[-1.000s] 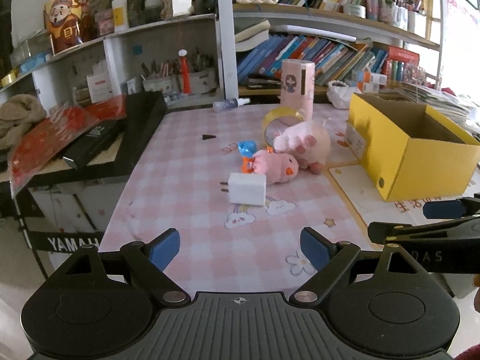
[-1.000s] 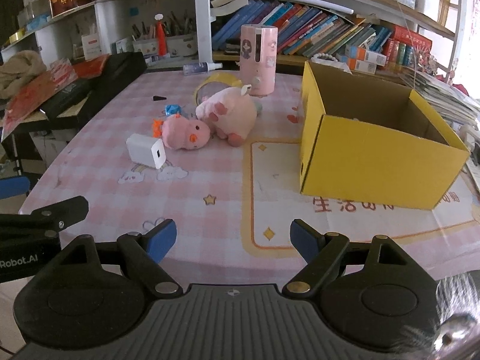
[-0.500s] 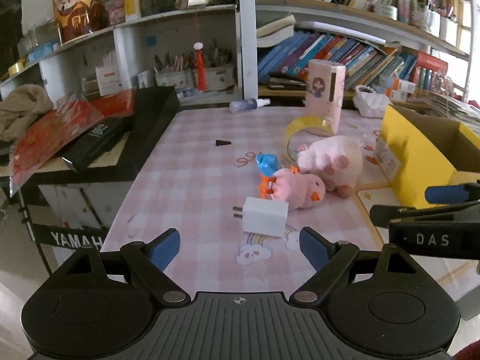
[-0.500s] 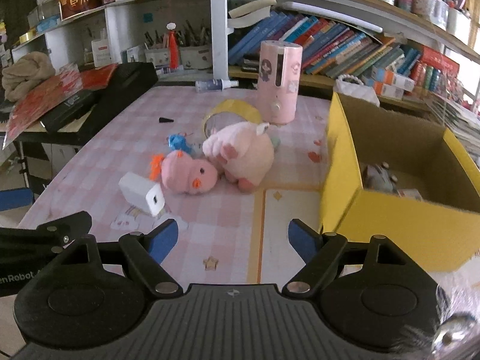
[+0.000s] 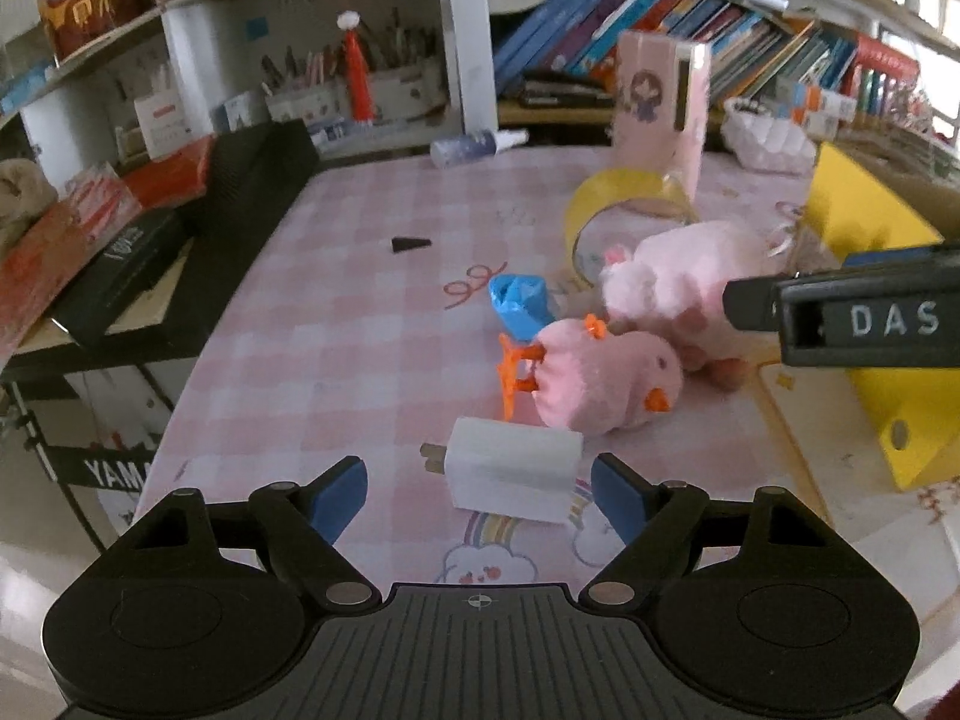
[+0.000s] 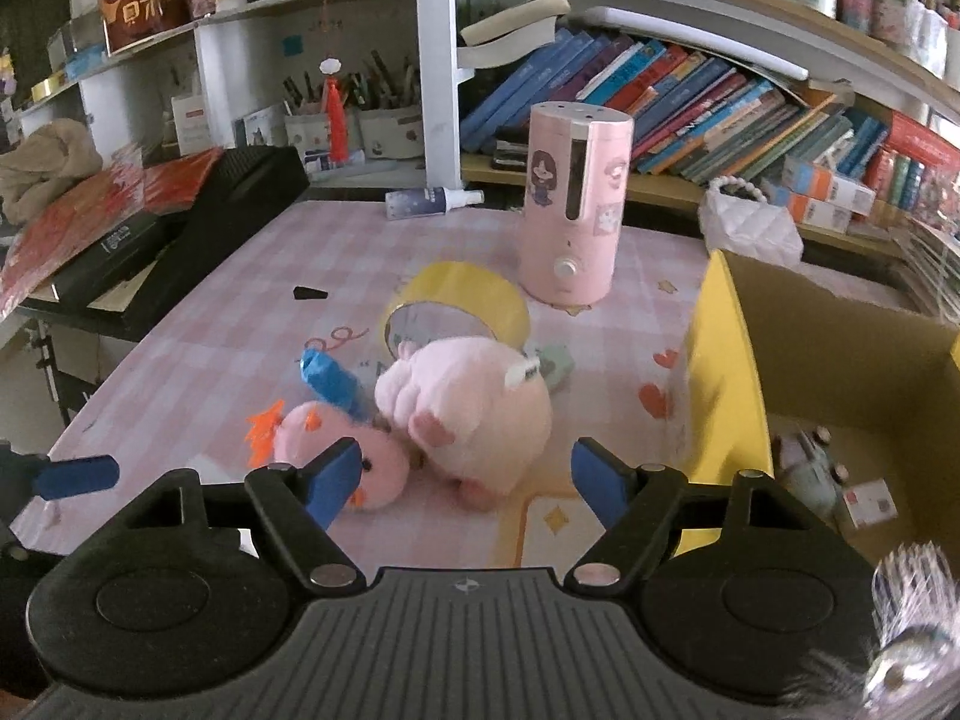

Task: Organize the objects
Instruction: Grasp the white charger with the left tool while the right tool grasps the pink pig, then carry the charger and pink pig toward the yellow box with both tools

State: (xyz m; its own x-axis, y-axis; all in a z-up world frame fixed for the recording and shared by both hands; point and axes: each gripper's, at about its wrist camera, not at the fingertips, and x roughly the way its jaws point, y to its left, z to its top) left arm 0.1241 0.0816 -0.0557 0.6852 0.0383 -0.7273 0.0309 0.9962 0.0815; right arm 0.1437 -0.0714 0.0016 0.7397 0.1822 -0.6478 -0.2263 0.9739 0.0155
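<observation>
A white plug adapter (image 5: 513,476) lies on the pink checked table, just ahead of my open, empty left gripper (image 5: 478,501). Behind it lie a small pink chick plush (image 5: 606,384) with orange feet, a blue item (image 5: 521,299) and a larger pink pig plush (image 5: 678,282). In the right wrist view my right gripper (image 6: 467,480) is open and empty, close in front of the pig plush (image 6: 474,405) and the chick plush (image 6: 336,450). The yellow cardboard box (image 6: 723,384) stands open at the right with small items inside.
A yellow tape roll (image 6: 459,303) and a pink cylindrical appliance (image 6: 573,210) stand behind the plush toys. A small spray bottle (image 6: 429,202) lies at the table's back edge. A black keyboard case (image 6: 180,228) lies at the left. Shelves of books stand behind.
Both grippers have moved forward over the table toward the toys. The adapter now lies just ahead of the left fingers; the plush toys are close in front of the right ones. Both stay open.
</observation>
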